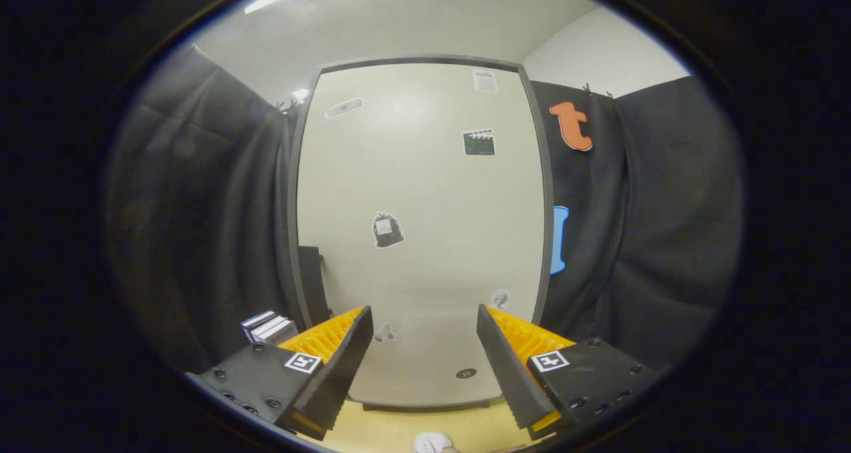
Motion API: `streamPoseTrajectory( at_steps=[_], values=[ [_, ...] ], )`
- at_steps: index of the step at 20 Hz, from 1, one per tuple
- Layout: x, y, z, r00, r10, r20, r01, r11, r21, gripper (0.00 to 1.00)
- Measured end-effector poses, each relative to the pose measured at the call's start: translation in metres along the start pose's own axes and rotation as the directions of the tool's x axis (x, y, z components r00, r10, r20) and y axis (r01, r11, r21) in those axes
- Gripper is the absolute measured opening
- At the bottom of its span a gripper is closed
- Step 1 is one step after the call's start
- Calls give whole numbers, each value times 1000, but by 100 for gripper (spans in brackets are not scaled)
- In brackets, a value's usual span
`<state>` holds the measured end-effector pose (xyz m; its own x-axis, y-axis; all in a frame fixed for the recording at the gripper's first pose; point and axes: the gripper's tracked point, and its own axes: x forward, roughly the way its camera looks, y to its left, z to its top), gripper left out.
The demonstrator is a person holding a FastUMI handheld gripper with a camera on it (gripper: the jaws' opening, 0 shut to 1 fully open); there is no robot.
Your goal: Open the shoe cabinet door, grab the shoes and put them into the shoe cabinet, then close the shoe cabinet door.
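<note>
The shoe cabinet door (419,227) stands straight ahead of me, a tall pale panel in a dark grey frame, and it is closed. Several small stickers dot its face. My gripper (424,320) is open, its two fingers spread wide with nothing between them, pointing at the lower part of the door and apart from it. Below and between the fingers, a small piece of a white shoe (432,442) shows on the light wooden floor (392,430).
Black cloth walls close in on both sides of the cabinet. A small stack of books or boxes (268,327) sits at the lower left beside the cabinet frame, just beyond my left finger. A dark narrow object (312,283) leans by the frame's left side.
</note>
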<state>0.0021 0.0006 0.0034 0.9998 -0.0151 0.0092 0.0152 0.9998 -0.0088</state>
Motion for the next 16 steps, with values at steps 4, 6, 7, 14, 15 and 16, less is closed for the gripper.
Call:
streamPoseTrajectory(
  at_steps=[4,6,7,14,15,16],
  values=[
    [8,13,-8,1000,14,-23,-13,1000,8,98],
    [14,25,-13,999,18,-31,-18,1000,17,98],
    [17,32,-14,999,17,-30,-16,1000,19,98],
    [52,97,-24,998,61,-25,-60,998,36,98],
    [58,104,-25,998,63,-24,-61,997,53,98],
    [65,111,-26,998,65,-24,-64,996,67,98]
  ],
)
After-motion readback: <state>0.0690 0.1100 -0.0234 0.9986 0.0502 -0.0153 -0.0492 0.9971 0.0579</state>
